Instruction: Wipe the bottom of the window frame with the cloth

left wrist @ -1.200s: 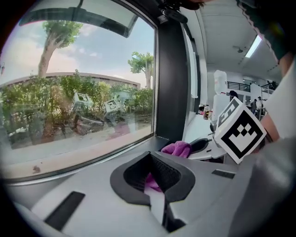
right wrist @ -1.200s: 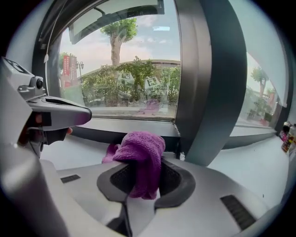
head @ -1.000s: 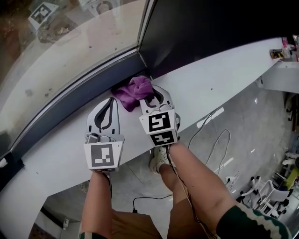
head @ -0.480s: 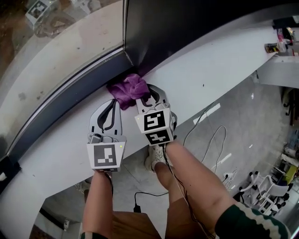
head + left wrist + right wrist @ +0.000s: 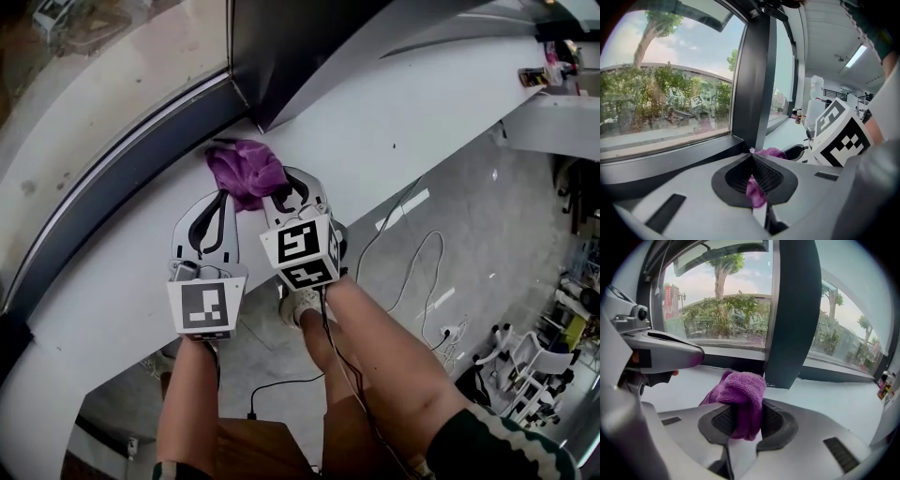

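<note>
I have the purple microfibre cloth [image 5: 740, 390] bunched into a wad and clamped in my right gripper [image 5: 284, 190]. Its pads are closed on the middle of the wad, so a thick bulge sticks out ahead of the tips. I judge that bulge is what should rub the rail, not the hard jaws. My left gripper [image 5: 751, 157] lies just beside the right one. Its tips are together, and a thin fold of the same cloth looks pinched between its pads, I think to stop the loose end trailing.

The cloth sits at the back edge of the white window sill [image 5: 403, 103]. It is pressed toward the dark bottom rail of the window frame [image 5: 122, 178], at the corner where the rail meets the upright post [image 5: 794, 310]. Most of the rail runs off to my left from there, so I would call the wiping barely begun.

Only the head view shows how much rail lies along the sill, and both grippers side by side. The right gripper view alone shows how deep the wad sits in the pads. Only the left gripper view shows the fold in the left jaws.
</note>
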Demonstrator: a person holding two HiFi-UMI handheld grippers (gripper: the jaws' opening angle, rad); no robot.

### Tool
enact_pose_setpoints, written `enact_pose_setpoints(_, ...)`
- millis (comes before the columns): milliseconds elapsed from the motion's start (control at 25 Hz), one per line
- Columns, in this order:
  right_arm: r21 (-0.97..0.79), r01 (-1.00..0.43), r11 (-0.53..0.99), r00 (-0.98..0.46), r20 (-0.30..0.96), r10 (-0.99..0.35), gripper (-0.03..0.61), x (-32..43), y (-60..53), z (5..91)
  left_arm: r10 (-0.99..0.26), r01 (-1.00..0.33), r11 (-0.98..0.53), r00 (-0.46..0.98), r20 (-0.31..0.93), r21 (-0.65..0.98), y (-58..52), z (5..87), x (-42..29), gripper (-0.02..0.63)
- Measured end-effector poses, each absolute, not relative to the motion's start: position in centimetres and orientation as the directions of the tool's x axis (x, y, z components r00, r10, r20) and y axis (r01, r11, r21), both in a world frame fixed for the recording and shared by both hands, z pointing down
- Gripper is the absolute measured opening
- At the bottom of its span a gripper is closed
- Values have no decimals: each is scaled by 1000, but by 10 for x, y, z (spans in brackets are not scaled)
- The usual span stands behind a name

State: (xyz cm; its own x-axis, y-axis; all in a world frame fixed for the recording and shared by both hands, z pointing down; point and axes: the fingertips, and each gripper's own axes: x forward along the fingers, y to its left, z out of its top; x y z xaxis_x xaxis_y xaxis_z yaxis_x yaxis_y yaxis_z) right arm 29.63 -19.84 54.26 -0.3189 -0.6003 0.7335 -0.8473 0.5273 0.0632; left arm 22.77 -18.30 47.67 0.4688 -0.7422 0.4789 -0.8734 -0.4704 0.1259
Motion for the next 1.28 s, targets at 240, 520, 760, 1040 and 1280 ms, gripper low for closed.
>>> enact_pose_setpoints(240, 71, -860, 506, -288, 751, -594, 103, 308, -175, 548, -718, -859, -487, 496, 489, 158, -162, 485, 237, 9)
enact_pose_setpoints(520, 75, -865, 497, -264, 773, -577, 103, 320, -143, 551, -691, -829, -528, 546, 474, 186, -150, 480, 254, 9)
enact_pose_setpoints(760, 85, -861, 501, -259, 775, -576, 103, 334, -125, 552, -676, -818, -550, 555, 485, 170, -132, 487, 261, 9)
enact_pose_setpoints(1040, 75, -862, 501, -261, 782, -566, 103, 340, -101, 552, -673, -817, -550, 557, 486, 174, -116, 486, 269, 9)
enact_pose_setpoints(1280, 89, -865, 494, -243, 787, -567, 103, 349, -89, 553, -655, -805, -555, 579, 487, 210, -91, 472, 259, 9)
